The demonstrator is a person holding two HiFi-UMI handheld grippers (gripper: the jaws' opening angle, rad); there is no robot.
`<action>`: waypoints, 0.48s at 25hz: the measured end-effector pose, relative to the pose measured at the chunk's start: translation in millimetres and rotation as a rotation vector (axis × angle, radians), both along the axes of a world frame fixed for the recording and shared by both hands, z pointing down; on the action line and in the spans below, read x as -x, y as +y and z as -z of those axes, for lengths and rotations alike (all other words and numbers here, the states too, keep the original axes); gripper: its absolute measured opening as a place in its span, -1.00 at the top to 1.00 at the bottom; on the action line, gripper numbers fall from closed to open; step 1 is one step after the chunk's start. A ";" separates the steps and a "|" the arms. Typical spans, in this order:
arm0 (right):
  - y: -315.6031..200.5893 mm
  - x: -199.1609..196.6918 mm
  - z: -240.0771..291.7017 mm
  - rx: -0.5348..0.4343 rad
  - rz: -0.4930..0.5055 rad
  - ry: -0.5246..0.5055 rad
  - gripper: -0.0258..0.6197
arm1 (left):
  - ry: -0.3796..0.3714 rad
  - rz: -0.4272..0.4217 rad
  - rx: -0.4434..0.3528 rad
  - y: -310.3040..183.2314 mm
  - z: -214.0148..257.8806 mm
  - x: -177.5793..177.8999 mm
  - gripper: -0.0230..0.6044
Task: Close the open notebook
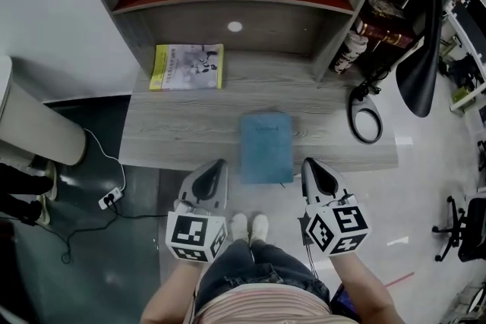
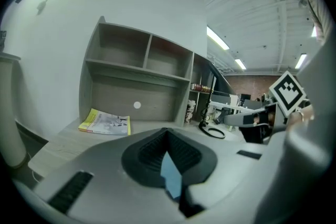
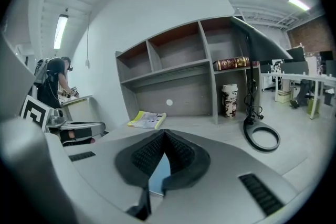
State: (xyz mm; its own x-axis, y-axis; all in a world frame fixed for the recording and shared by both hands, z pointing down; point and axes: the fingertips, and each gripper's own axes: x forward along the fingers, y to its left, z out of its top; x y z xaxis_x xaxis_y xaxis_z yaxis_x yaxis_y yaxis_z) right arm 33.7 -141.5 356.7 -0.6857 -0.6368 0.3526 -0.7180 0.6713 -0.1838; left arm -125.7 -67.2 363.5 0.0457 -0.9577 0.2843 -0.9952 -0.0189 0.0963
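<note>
Closed notebook [image 1: 266, 146] between left gripper [image 1: 219, 167] and right gripper [image 1: 310, 165], fingers [image 2: 147, 152] together

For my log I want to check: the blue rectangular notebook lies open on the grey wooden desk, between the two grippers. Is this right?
Not open: the head view shows the blue rectangular notebook closed, cover up. It does lie on the grey wooden desk, between the left gripper and right gripper.

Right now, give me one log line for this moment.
notebook: looks closed, flat on desk | left gripper: shut, empty | right gripper: shut, empty
</note>
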 end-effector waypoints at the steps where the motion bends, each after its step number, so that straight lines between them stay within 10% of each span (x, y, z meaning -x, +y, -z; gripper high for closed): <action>1: 1.0 0.1 3.7 -0.011 0.005 -0.006 0.90 | 0.005 0.005 -0.007 1.3 2.6 0.9 0.89; 12: 13.3 -2.7 22.9 -0.070 0.038 -0.040 0.90 | 0.020 0.013 -0.074 10.6 17.9 7.2 0.89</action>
